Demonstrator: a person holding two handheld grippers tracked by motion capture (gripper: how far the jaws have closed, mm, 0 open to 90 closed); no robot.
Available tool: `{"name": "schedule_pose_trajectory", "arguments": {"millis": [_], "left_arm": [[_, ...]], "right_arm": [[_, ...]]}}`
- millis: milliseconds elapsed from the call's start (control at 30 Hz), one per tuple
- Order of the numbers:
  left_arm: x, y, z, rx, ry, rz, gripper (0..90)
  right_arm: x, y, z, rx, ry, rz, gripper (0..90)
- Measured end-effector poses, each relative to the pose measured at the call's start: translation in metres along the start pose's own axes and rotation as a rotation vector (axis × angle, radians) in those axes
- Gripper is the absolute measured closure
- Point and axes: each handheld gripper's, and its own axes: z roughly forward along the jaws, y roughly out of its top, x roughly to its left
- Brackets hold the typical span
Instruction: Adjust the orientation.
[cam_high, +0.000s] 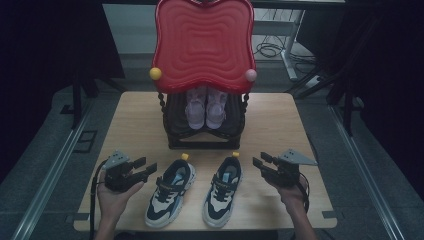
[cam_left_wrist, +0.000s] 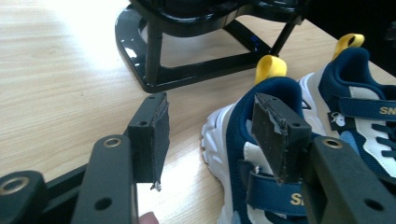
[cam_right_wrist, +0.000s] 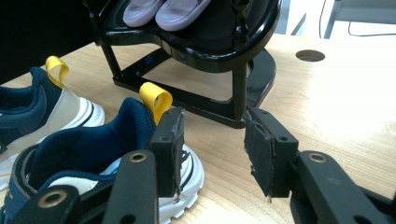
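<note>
Sneakers: navy-and-white pair, left sneaker (cam_high: 170, 192) and right sneaker (cam_high: 223, 190), set side by side on the table (cam_high: 290, 130), heels with yellow loops toward the black rack (cam_high: 205, 142).
Long axis: heel far, toe near the person.
Left gripper (cam_high: 148, 167): just left of the left sneaker, jaws parted, nothing held.
Right gripper (cam_high: 259, 161): just right of the right sneaker, jaws parted, nothing held.
Pose: both held level, pointed inward at the heels; each sneaker judged nearest its own-side gripper.

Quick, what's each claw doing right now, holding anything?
Left claw: open, holding nothing, beside the left sneaker.
Right claw: open, holding nothing, beside the right sneaker.
</note>
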Motion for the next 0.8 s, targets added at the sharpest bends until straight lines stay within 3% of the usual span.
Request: {"name": "schedule_pose_trajectory", "arguments": {"millis": [200, 367, 600, 800], "left_arm": [[-0.002, 0.001, 0.003, 0.024, -0.027, 0.008, 47.9], [-0.007, 0.002, 0.000, 0.041, -0.056, 0.026, 54.7], [-0.018, 0.002, -0.005, 0.067, -0.111, 0.061, 71.2], [-0.025, -0.002, -0.004, 0.077, -0.144, 0.064, 84.1]], "right_arm": [[-0.001, -0.002, 0.000, 0.007, 0.000, 0.009, 56.8], [-0.003, -0.003, -0.001, 0.008, -0.003, 0.010, 56.3], [-0.004, -0.004, -0.002, 0.003, -0.012, 0.022, 56.3], [-0.006, -0.004, -0.004, -0.002, -0.017, 0.026, 56.2]]}}
